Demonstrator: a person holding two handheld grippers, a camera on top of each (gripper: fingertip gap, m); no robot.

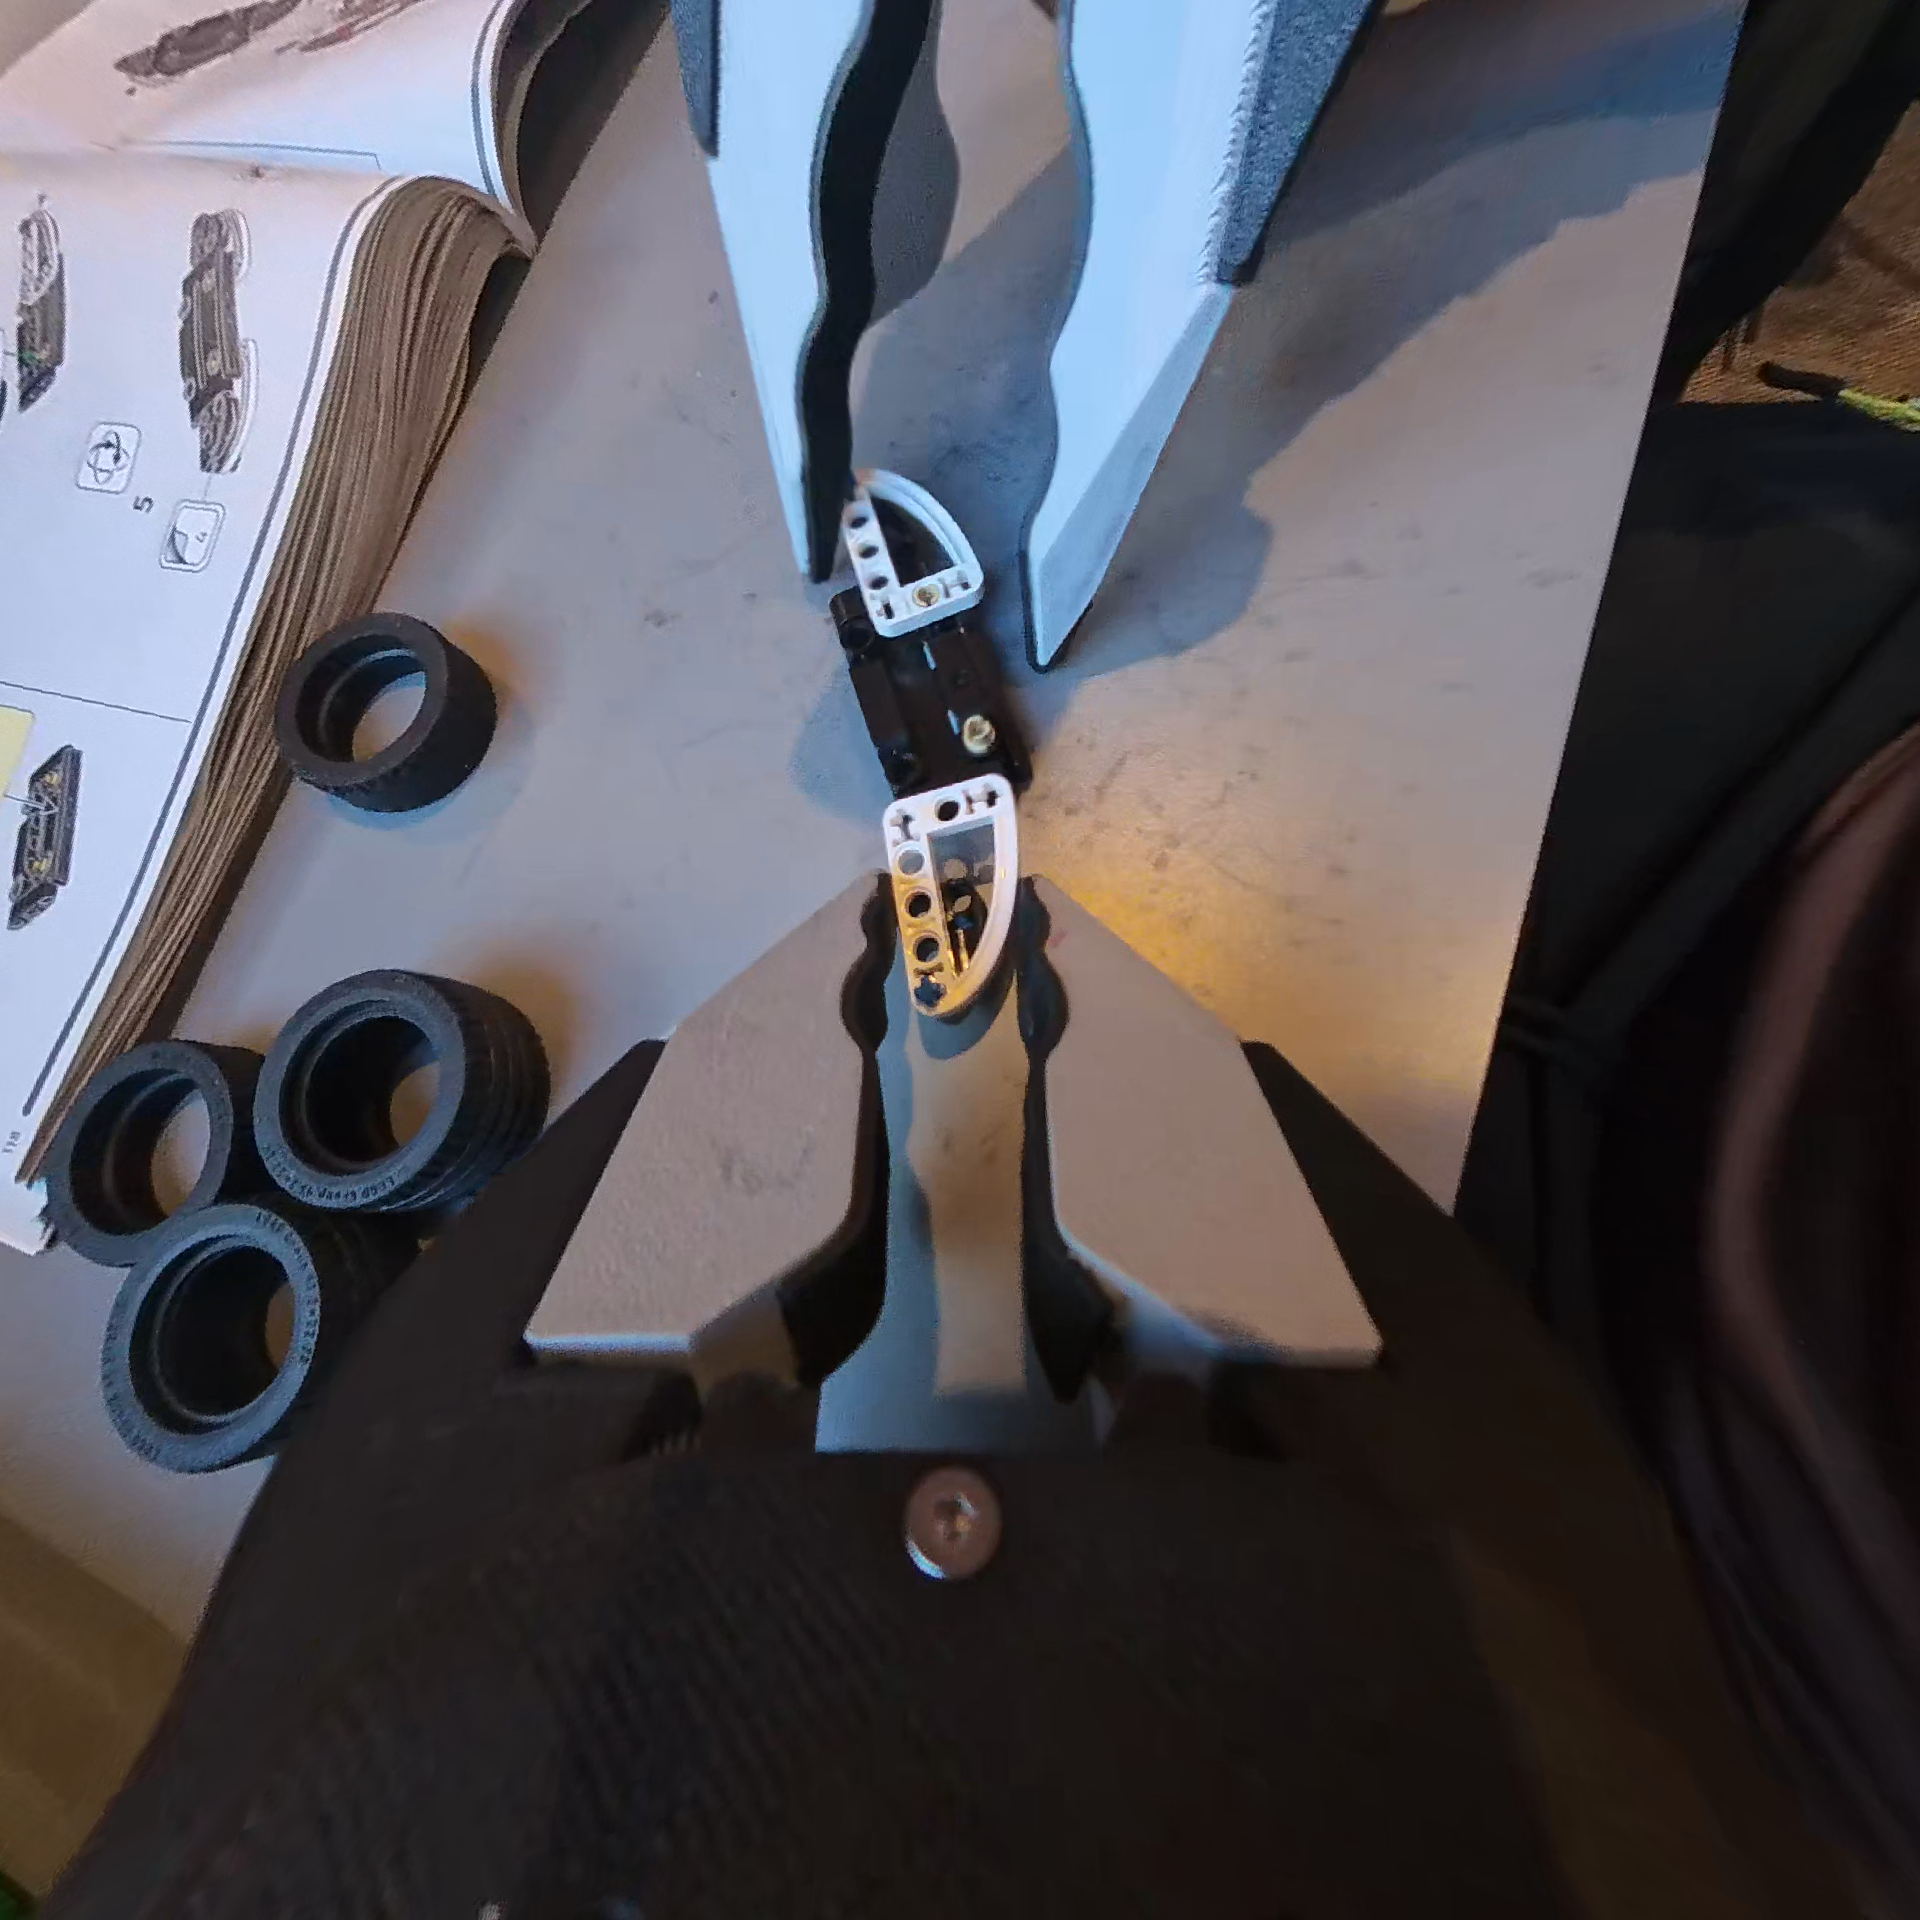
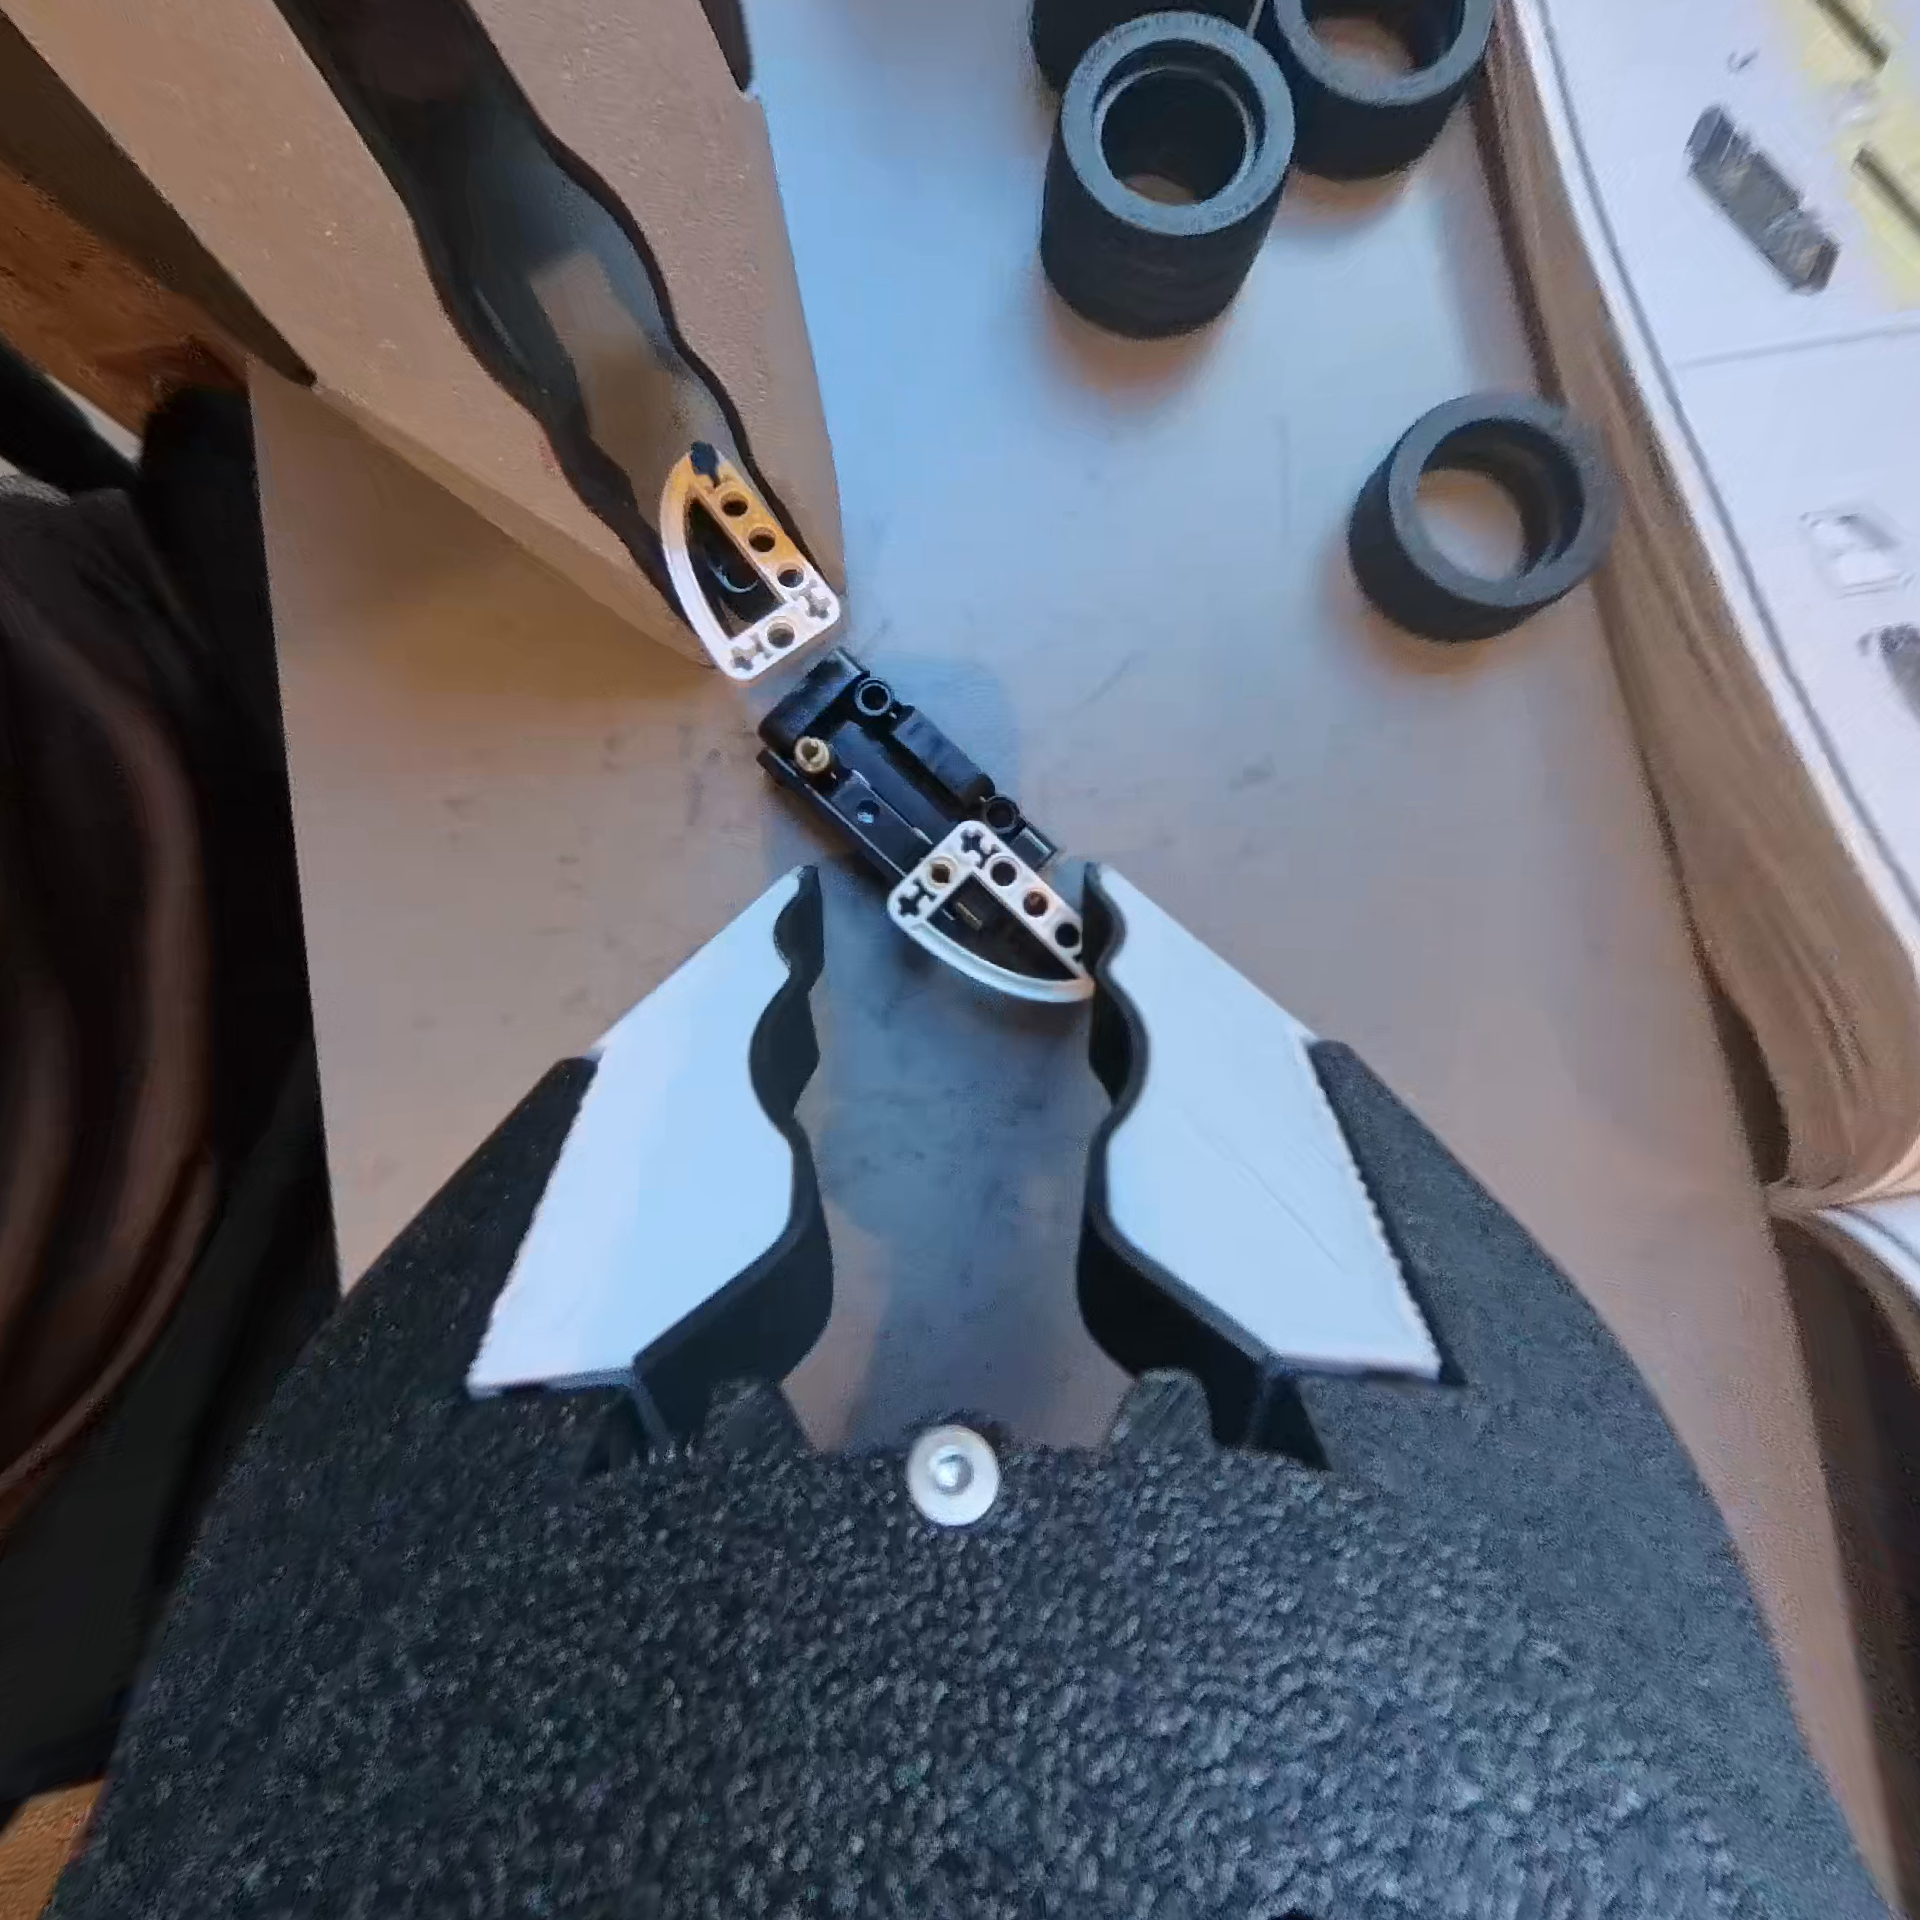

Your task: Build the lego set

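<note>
Fingers of the left gripper (image 1: 951, 883) stand a little apart, with a white curved panel (image 1: 951, 899) between their tips; the panel seems to touch both fingers, so it looks held, but the grip is not fully clear. In the right wrist view the same panel (image 2: 743, 566) sits at the tips of the left gripper (image 2: 748, 561) and hides the gap between them. Fingers of the right gripper (image 2: 951, 904) are open wider. A second white panel (image 2: 992, 914) lies between them, close to the right-hand finger (image 2: 1117, 935), and free space shows on the other side. In the left wrist view this second panel (image 1: 909, 556) is beside one white finger (image 1: 821, 499) of the right gripper (image 1: 925, 613). It is joined to a black lego block (image 1: 935, 707), which lies on the grey table (image 1: 644, 582) between the two grippers. The first panel is just beside the near end of the block (image 2: 883, 774); whether they touch cannot be told. Four black tyres lie on the table to the left: one alone (image 1: 384, 712) and three in a group (image 1: 400, 1101), next to an open instruction book (image 1: 156, 520). Dark cloth (image 1: 1714, 935) lies at the right edge of the table.
</note>
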